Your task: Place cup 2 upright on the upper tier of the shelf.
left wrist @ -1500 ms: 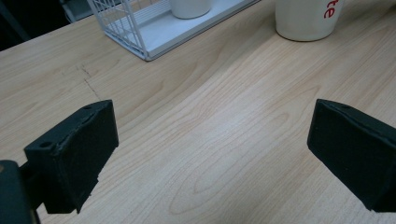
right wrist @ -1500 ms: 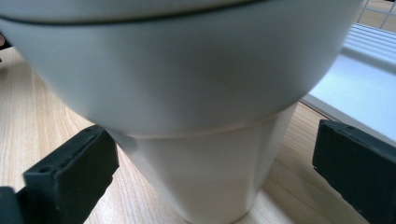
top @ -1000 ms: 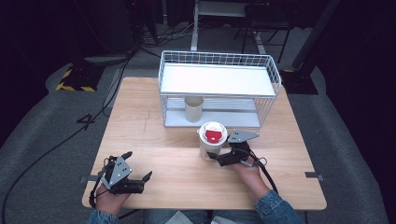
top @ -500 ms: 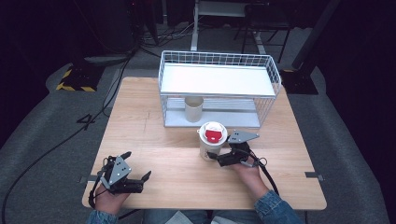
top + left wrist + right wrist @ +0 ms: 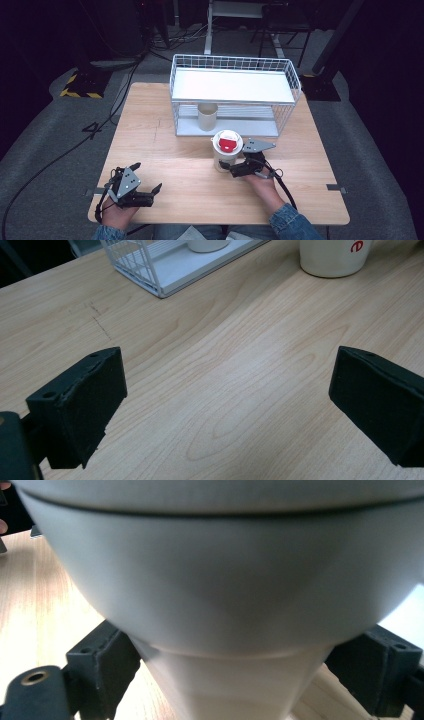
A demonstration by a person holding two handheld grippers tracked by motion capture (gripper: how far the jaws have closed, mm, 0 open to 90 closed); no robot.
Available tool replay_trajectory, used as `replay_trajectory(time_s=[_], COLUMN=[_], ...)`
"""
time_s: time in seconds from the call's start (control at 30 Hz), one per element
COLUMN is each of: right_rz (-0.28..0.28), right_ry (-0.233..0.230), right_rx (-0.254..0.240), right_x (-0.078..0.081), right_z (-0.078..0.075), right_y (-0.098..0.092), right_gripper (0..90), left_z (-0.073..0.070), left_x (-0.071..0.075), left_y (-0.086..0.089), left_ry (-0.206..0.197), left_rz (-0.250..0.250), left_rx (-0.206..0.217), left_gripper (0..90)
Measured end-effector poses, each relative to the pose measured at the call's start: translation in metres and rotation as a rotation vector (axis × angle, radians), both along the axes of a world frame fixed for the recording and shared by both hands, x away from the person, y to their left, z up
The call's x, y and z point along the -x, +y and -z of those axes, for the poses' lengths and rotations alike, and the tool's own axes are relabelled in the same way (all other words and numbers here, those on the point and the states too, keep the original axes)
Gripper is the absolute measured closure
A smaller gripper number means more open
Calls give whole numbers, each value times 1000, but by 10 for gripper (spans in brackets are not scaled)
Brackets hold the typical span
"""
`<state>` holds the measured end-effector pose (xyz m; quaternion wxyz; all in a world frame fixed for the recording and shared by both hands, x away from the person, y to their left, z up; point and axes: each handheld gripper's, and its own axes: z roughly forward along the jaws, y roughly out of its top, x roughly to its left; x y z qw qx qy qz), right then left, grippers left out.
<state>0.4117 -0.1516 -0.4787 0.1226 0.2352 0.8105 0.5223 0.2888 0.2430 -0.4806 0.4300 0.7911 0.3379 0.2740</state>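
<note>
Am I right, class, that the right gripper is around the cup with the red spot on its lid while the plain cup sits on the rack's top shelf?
Not quite. The high view shows the plain cup on the rack's bottom shelf, under the top one. The right gripper is indeed around the lidded cup.

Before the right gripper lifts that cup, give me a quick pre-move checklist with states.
1. Right gripper around the lidded cup: ok, a jaw sits on each side of its lower body in the right gripper view.
2. Jaws pressing the cup wall: cannot tell, contact is hidden.
3. Cup upright on the table: ok.
4. Lid seated: ok, it looks flat on the rim.
5. Left gripper out of the way: ok, open over bare wood at the near left.
6. Wire rack apart from the cup: ok, though the second cup stands on its lower shelf.
</note>
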Motion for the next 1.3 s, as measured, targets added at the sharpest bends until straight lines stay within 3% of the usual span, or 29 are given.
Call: replay_trajectory(time_s=[0.47,0.9,1.3], right_rz=[19,35,17], right_ry=[4,-18,-58], right_rx=[-50,-34,-77], right_x=[-3,-1,4], right_z=[2,-1,-17], right_y=[10,11,7], right_gripper=[103,127,135], left_z=[1,3,6], left_x=[0,-2,-5], left_y=[0,4,7], left_ry=[5,16,38], left_rz=[2,-9,-29], left_rx=[2,11,4], left_gripper=[27,26,26])
